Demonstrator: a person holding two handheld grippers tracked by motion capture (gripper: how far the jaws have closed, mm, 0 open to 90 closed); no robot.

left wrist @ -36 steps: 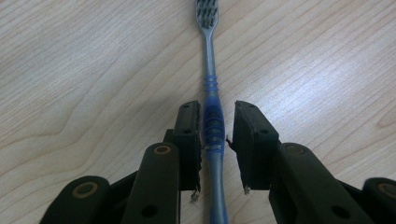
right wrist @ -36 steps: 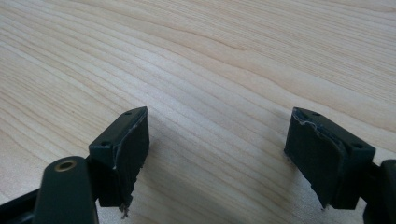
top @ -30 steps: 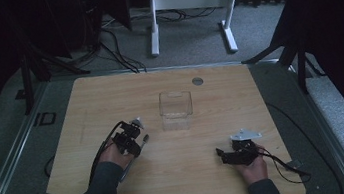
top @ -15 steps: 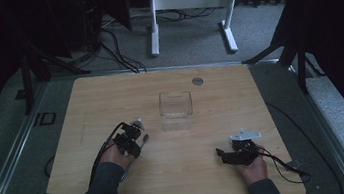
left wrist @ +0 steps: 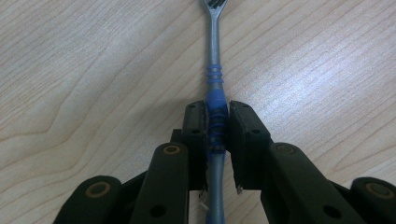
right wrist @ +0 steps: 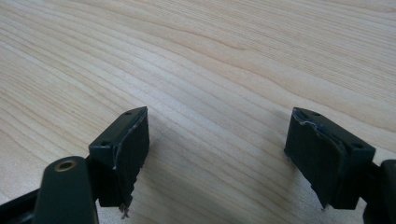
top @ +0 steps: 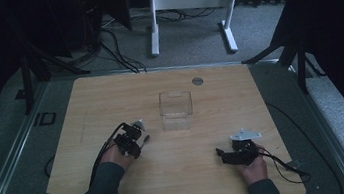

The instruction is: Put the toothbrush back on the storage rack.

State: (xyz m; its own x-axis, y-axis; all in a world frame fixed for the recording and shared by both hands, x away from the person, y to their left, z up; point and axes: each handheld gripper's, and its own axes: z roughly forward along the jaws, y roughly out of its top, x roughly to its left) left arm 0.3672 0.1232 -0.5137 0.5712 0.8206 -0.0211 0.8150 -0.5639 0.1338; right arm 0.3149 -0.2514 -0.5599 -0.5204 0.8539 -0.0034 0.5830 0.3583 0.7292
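1. My left tongs are pinching the fork by the blue ribbed part of its handle; the jaws have just been closing and now both pads press on it from either side.
2. The fork lies flat on the wooden table, straight out ahead of my left tongs. Its long axis runs in line with the jaws: the prongs point away from me, and the grey tail of the handle passes back between the jaws toward my hand.
3. From above, my left tongs sit left of centre, and the clear box stands near them, ahead and to the right. That is the way the prongs roughly point, so I judge the carry to it is short.
4. My right tongs are spread wide over bare wood with nothing between them. From above they rest well apart from the fork, so the left hand is much the nearer.
5. The table edges are far from the fork. There is open wood all round it, and only the box wall stands in the path, so I would lift before moving across.
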